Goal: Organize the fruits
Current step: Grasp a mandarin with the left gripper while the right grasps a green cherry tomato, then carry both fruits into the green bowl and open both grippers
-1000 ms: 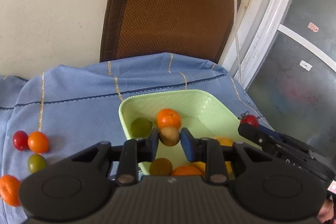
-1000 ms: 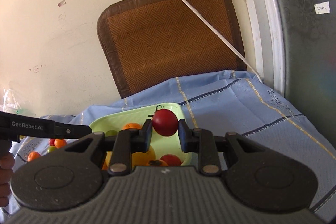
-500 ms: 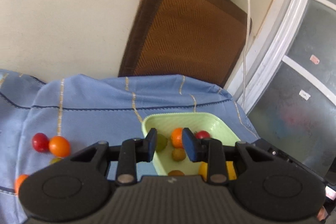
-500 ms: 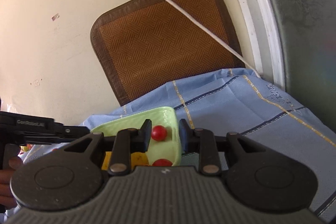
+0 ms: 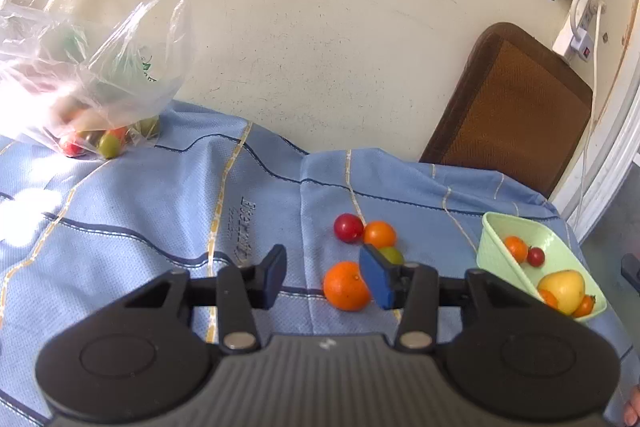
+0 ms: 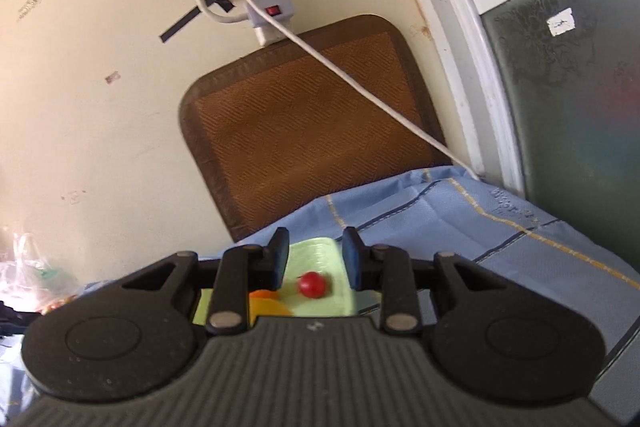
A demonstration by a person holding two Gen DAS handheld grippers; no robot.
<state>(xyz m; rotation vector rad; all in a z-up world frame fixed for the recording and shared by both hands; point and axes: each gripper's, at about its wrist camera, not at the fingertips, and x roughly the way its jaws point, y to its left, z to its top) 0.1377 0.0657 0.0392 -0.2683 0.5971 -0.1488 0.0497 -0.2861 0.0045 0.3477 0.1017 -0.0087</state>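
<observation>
In the left wrist view my left gripper (image 5: 326, 277) is open and empty above the blue cloth (image 5: 160, 211). An orange (image 5: 346, 286) lies just inside its right finger. A red tomato (image 5: 348, 227), an orange tomato (image 5: 379, 234) and a green one (image 5: 394, 255) lie behind it. The green tray (image 5: 490, 241) at the right holds several fruits, a yellow one (image 5: 562, 287) among them. In the right wrist view my right gripper (image 6: 316, 261) is open and empty above the tray (image 6: 316, 247), where a red tomato (image 6: 312, 285) lies.
A clear plastic bag (image 5: 88, 75) with more fruit sits at the far left against the wall. A brown woven mat (image 6: 304, 135) leans on the wall behind the tray. A power strip with cable (image 6: 268, 7) hangs above it. A window frame (image 6: 472, 75) runs along the right.
My left gripper released its fruit into the tray, swung left and opened wide over the loose fruits. My right gripper dropped the red tomato into the tray and drew back.
</observation>
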